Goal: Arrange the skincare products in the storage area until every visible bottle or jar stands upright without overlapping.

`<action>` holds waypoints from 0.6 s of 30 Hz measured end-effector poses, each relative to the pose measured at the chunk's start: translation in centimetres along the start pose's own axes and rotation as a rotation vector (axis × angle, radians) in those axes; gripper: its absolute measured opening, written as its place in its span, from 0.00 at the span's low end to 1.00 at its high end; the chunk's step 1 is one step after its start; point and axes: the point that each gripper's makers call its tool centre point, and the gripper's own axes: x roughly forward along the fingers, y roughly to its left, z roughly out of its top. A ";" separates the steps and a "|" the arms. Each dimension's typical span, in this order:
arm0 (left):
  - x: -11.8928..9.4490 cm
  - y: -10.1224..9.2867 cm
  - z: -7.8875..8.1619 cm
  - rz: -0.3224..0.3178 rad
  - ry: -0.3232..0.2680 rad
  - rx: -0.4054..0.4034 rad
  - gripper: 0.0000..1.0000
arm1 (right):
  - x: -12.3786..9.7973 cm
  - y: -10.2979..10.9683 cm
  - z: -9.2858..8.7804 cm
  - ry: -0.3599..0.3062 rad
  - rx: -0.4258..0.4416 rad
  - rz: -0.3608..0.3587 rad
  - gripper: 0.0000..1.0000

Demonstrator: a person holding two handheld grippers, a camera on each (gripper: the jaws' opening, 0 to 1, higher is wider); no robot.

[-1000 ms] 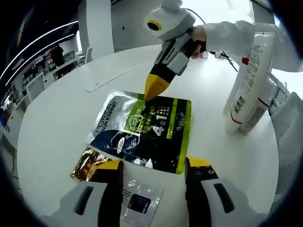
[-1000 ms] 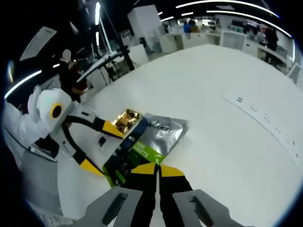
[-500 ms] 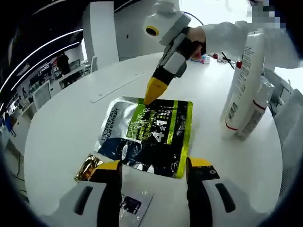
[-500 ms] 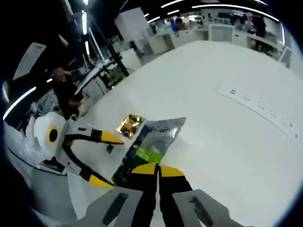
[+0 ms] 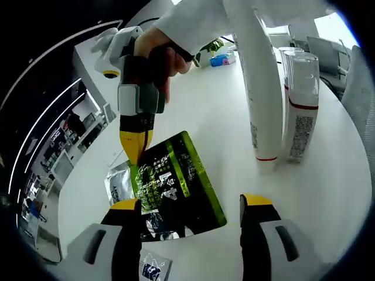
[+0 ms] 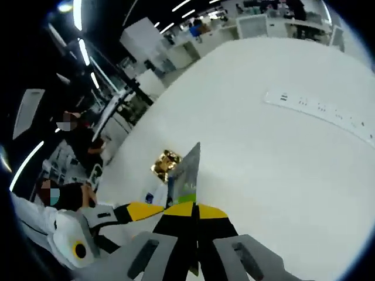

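Observation:
A green, black and silver skincare pouch (image 5: 170, 187) hangs tilted over the white table (image 5: 228, 134), held up by its far edge. My right gripper (image 5: 133, 147), in a person's hand, comes down from above and is shut on that edge. In the right gripper view the pouch (image 6: 188, 174) rises edge-on from my shut right gripper (image 6: 194, 212). My left gripper (image 5: 190, 204) stands open just in front of the pouch's near edge, with nothing between its fingers. A tall white bottle (image 5: 258, 88) and a shorter white tube (image 5: 302, 105) stand upright at the right.
A small clear sachet (image 5: 153, 269) lies by the left gripper's left finger. A gold sachet (image 6: 167, 162) lies on the table beyond the pouch. A white power strip (image 6: 328, 109) runs along the far right. Desks and people are past the table's left edge.
My right gripper has lifted the pouch's far edge off the table, so the pouch now hangs tilted instead of lying flat. The left gripper has moved closer to the bottles and stays open.

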 end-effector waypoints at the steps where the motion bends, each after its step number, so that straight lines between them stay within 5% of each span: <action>1: 0.0 0.0 0.2 0.010 -0.004 0.005 0.65 | 0.0 -0.1 0.1 0.000 0.005 0.003 0.00; 8: 1.0 0.8 0.7 0.094 -0.018 0.030 0.65 | -0.1 0.1 0.2 -0.013 0.066 0.029 0.00; 18: -0.5 1.9 -0.5 0.133 0.017 0.083 0.38 | -0.6 -1.0 -0.1 0.014 0.051 -0.001 0.00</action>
